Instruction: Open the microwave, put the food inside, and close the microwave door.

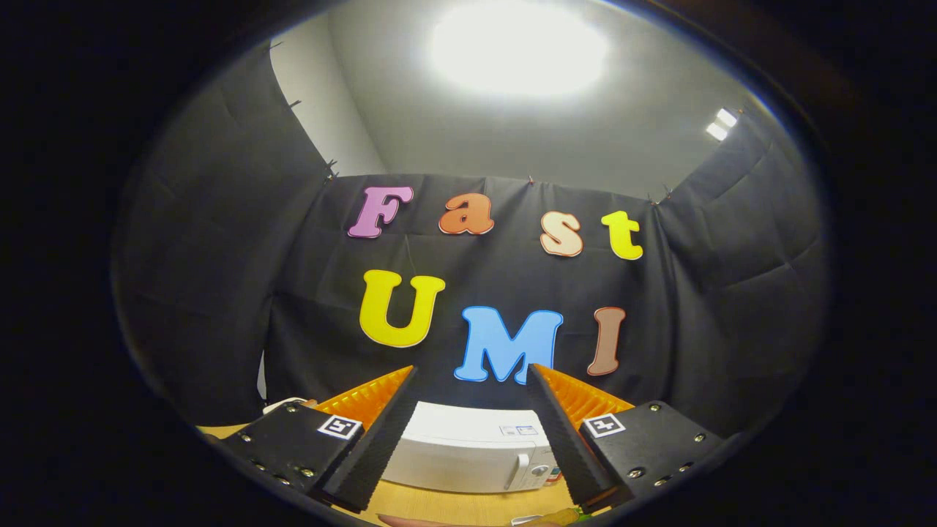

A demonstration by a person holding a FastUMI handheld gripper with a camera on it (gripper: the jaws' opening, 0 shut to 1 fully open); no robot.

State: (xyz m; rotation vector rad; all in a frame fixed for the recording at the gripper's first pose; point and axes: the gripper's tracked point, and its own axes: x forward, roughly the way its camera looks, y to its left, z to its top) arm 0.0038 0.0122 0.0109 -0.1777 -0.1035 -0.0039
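Microwave (468,457) closed on the counter (468,505), beyond the gripper (472,380).
Jaws apart, empty; high approach risks missing the door handle (517,471).

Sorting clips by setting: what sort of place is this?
Likely a staged recording booth, not a kitchen: black cloth wall, white microwave shut on a wooden table, seen between the open gripper.

From my seat the ceiling lamp (518,47) blows out into white glare, and a smaller light (721,124) glows off to its right. The walls stay dim. Fisheye bending curves everything near the rim; the centre reads sharp.
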